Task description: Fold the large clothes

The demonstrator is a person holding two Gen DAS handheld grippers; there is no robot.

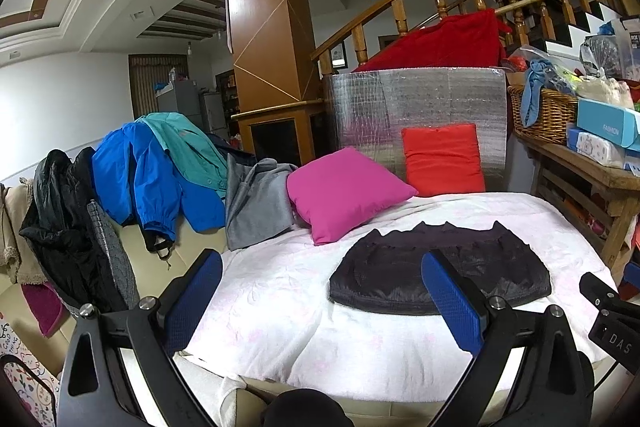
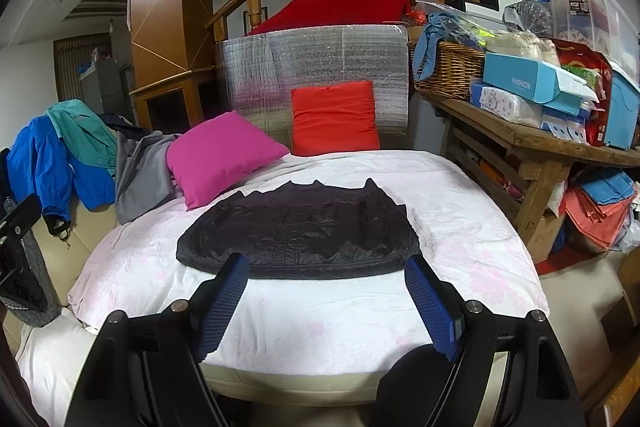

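A black quilted garment (image 1: 440,267) lies folded flat on the white-and-pink bedspread (image 1: 280,307); it also shows in the right wrist view (image 2: 304,235). My left gripper (image 1: 324,259) is open and empty, held above the bed's near edge, left of the garment. My right gripper (image 2: 326,263) is open and empty, just short of the garment's near edge. Part of the right gripper shows in the left wrist view (image 1: 612,315).
A pink pillow (image 2: 220,155) and a red pillow (image 2: 334,117) sit at the head of the bed. A pile of jackets (image 1: 160,171) lies on the left. A wooden table (image 2: 540,147) with a basket and boxes stands at the right.
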